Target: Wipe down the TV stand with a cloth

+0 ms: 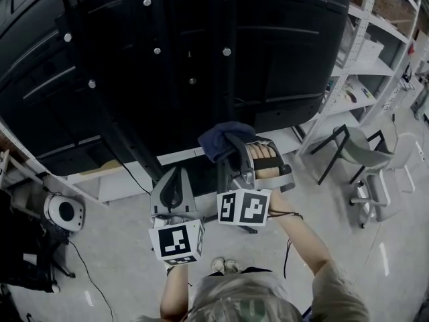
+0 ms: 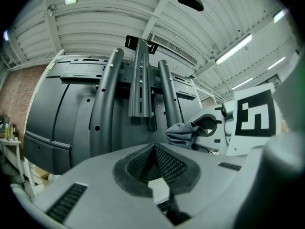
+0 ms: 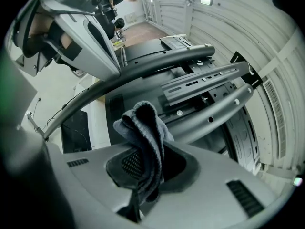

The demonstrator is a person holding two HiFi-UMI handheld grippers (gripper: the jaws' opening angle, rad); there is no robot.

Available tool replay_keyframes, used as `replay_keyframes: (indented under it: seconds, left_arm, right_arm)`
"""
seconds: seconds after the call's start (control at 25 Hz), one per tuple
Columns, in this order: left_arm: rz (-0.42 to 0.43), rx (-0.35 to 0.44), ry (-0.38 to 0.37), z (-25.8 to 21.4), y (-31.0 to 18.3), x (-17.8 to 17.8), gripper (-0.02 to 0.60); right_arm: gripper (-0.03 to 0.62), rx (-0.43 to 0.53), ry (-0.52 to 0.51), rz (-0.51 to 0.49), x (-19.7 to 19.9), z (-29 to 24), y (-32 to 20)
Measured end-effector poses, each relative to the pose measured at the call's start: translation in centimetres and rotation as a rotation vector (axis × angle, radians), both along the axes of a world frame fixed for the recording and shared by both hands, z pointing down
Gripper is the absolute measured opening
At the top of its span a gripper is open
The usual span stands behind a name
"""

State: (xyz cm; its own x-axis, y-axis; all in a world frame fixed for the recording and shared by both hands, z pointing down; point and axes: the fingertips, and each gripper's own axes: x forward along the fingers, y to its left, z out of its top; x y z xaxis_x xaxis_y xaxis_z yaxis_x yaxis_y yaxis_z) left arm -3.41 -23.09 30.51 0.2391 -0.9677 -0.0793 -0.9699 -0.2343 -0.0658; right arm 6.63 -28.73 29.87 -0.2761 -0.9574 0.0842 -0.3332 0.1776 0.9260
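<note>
At left, the left gripper (image 1: 175, 180) hovers in front of the stand (image 2: 140, 80), with its jaws pressed together on nothing. Just to its right, the right gripper (image 1: 231, 146) pinches a bunched blue cloth (image 1: 220, 139). The cloth is held up close to the stand's dark tubes, though whether it touches them is unclear. Farther right, a grey chair (image 1: 365, 154) stands on the floor.

The left gripper (image 1: 175, 180) and right gripper (image 1: 234, 146) were grey plastic with dark ribbed pads (image 2: 167, 164). Each bore a white cube (image 1: 177, 241) printed with black square markers. The person wore a grey-green short-sleeved shirt (image 1: 338, 290). A thin black cable (image 1: 288, 247) trailed alongside.
</note>
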Motion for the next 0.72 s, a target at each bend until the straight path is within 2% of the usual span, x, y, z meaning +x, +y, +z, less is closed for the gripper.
replay_keyframes:
  seconds: [0.56,0.72]
  left_arm:
    - [-0.01,-0.011,-0.002,1.4,0.3,-0.3,0.015]
    - [-0.01,-0.024,0.004,2.4,0.7,-0.3,0.015]
  right_arm:
    - [0.057,-0.067,0.009,0.004,0.0,4.6,0.1]
    - [0.057,-0.135,0.019,0.012,0.2,7.8,0.4]
